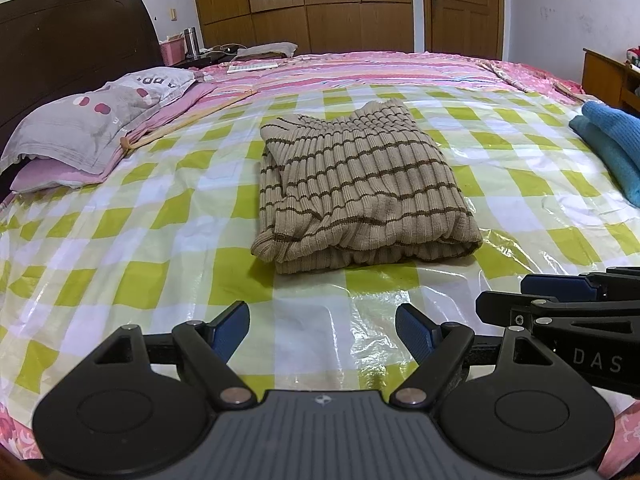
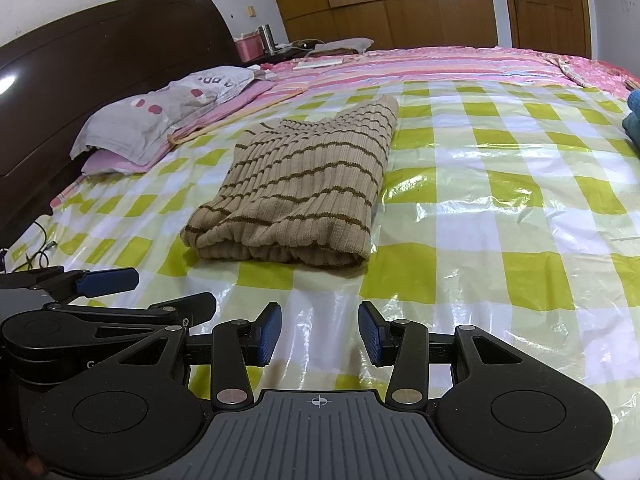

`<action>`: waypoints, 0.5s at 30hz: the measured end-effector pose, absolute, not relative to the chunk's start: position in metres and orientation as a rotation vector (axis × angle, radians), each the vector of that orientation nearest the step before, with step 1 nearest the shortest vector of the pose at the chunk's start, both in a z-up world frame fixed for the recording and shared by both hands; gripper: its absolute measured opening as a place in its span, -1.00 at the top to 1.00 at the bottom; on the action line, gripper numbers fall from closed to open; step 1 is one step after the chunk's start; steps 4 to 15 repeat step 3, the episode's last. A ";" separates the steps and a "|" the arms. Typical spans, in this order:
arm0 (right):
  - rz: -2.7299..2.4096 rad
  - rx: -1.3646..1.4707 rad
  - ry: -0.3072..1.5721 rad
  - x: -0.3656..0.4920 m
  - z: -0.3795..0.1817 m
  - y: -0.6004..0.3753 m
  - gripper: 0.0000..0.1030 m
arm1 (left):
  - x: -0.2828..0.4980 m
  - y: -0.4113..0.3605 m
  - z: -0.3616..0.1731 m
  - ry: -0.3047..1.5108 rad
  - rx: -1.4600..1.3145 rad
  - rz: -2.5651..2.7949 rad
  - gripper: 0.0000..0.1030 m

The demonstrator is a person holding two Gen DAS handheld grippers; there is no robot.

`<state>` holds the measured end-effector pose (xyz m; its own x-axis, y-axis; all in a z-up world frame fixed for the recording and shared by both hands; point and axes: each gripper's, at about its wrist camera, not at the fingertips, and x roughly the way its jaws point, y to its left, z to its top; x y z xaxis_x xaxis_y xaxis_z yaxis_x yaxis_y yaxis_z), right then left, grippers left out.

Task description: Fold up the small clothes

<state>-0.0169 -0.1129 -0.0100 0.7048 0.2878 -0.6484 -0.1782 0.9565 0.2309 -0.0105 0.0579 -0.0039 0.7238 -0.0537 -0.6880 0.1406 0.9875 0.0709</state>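
Note:
A beige knit garment with thin brown stripes (image 1: 360, 188) lies folded into a thick rectangle on the green-and-white checked plastic sheet (image 1: 160, 220) that covers the bed. It also shows in the right wrist view (image 2: 296, 196). My left gripper (image 1: 322, 330) is open and empty, low over the sheet, short of the garment's near edge. My right gripper (image 2: 320, 334) is open and empty, beside the left one and to its right, also short of the garment. The right gripper's side shows in the left wrist view (image 1: 568, 300).
A blue folded cloth (image 1: 608, 144) lies at the right edge of the bed. Grey and pink pillows (image 1: 88, 128) and a thin wooden stick (image 1: 188, 124) lie at the left by the dark headboard (image 1: 72, 40). A wardrobe and door stand beyond.

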 end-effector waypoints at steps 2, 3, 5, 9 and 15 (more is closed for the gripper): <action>0.260 0.155 0.745 -0.017 -0.010 -0.113 0.18 | -0.010 0.058 -0.004 0.755 0.120 -0.107 -0.64; 0.260 0.155 0.745 -0.017 -0.010 -0.113 0.18 | -0.010 0.058 -0.004 0.755 0.121 -0.107 -0.64; 0.260 0.155 0.745 -0.017 -0.010 -0.113 0.18 | -0.010 0.058 -0.004 0.755 0.121 -0.107 -0.64; 0.260 0.155 0.745 -0.017 -0.010 -0.113 0.18 | -0.010 0.058 -0.004 0.755 0.121 -0.107 -0.64; 0.260 0.155 0.745 -0.017 -0.010 -0.113 0.18 | -0.010 0.058 -0.004 0.755 0.121 -0.107 -0.64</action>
